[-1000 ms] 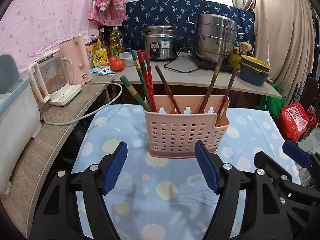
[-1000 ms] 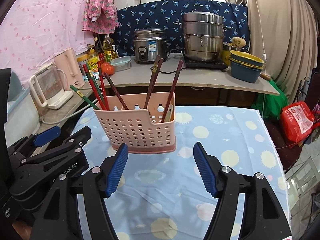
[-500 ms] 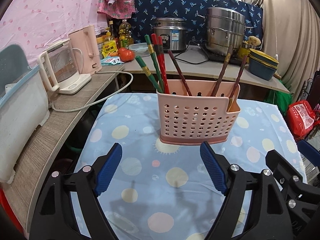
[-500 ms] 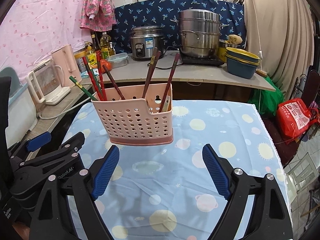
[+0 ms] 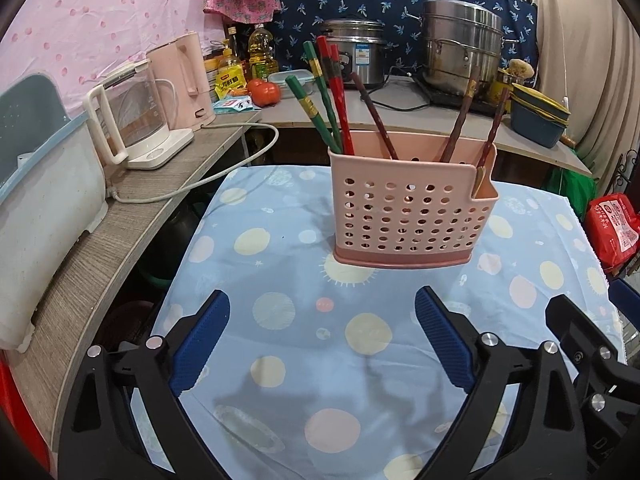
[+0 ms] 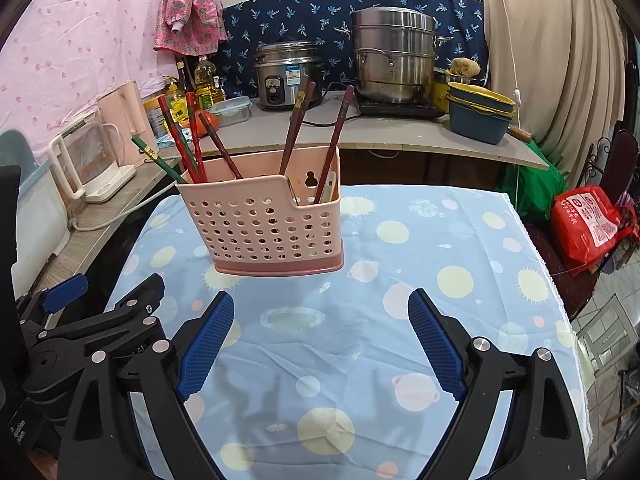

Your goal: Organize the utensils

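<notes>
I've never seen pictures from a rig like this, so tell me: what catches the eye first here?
First comes the pink perforated utensil basket standing mid-table on the blue dotted tablecloth, with green, red and brown chopsticks fanning out of it. Nearest the camera, the left gripper and right gripper show blue pads, opening on nothing. Behind, a steel steamer pot gleams on the counter.
</notes>
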`<state>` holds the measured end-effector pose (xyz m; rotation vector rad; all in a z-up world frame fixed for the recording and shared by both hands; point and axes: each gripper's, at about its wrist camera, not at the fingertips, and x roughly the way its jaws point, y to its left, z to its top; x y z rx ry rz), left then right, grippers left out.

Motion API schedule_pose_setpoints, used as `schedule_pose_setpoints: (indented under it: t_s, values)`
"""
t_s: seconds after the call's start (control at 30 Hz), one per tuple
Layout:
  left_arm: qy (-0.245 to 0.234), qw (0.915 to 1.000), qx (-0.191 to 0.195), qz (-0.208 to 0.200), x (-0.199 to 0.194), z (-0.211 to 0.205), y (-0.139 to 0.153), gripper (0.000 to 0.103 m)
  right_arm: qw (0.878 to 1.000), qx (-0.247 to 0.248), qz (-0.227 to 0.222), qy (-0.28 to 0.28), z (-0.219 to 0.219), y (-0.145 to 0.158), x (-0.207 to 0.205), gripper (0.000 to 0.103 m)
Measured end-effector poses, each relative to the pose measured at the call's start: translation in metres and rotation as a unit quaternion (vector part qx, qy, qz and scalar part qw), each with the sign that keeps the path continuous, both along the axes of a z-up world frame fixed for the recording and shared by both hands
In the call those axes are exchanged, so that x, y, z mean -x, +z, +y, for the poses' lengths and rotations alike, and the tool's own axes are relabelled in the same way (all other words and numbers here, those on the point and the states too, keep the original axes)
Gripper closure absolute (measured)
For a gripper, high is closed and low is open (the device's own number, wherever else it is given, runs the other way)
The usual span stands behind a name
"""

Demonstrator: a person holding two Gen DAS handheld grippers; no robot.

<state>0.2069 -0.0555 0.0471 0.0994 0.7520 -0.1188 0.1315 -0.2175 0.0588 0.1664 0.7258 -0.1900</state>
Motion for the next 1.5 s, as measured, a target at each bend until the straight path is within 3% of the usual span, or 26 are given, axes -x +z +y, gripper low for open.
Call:
schedule_pose_setpoints:
  t_s: [0.07,0.13,1.5]
  values:
    - [0.003,1.0,0.0,0.003,0.001,0.001,-0.002,0.012,1.0,0.002,0.0,-0.001,0.001,-0.001,0.001,0.015]
    - [0.009,0.9999,-0.001,0.006,0.0,0.003,-0.005,0.011,1.0,0.006,0.0,-0.004,0.001,-0.002,0.001,0.005]
    - [0.01,0.9996,-0.026,0.003,0.006,0.002,-0.012,0.009,1.0,-0.003,0.007,-0.004,-0.002,-0.016,0.003,0.006]
